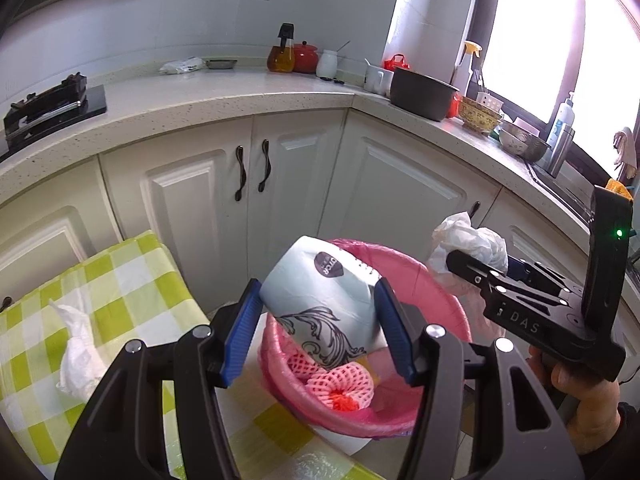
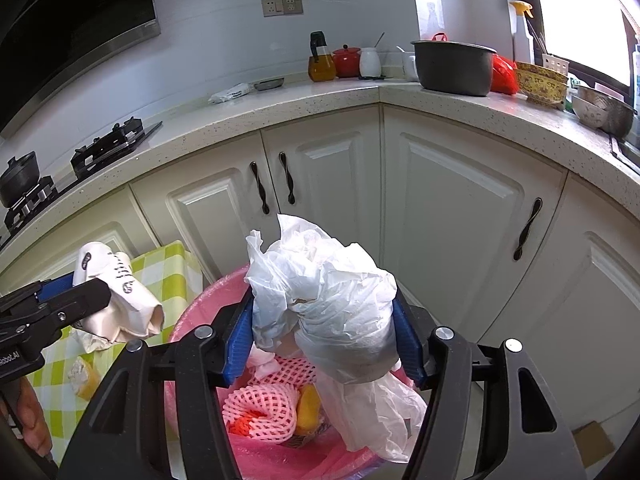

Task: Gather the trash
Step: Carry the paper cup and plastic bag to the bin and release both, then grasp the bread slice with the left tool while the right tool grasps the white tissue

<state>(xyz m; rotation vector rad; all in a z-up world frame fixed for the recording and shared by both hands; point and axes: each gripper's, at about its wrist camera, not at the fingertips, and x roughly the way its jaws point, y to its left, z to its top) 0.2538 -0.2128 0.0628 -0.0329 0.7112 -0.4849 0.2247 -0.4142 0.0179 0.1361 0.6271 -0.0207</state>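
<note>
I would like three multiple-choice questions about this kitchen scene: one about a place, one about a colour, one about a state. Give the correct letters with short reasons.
1. Where does the crumpled tissue lie?
A. on the checked tablecloth
B. in the bin
C. on the stove

2. What colour is the bin liner?
A. black
B. pink
C. blue

3. What is the left claw doing?
A. hanging empty
B. gripping a paper cup
C. gripping a spoon

Answers:
1 A: the crumpled tissue rests on the checked tablecloth.
2 B: the bin liner is pink.
3 B: the left claw has both pads against the paper cup, above the bin.
</note>
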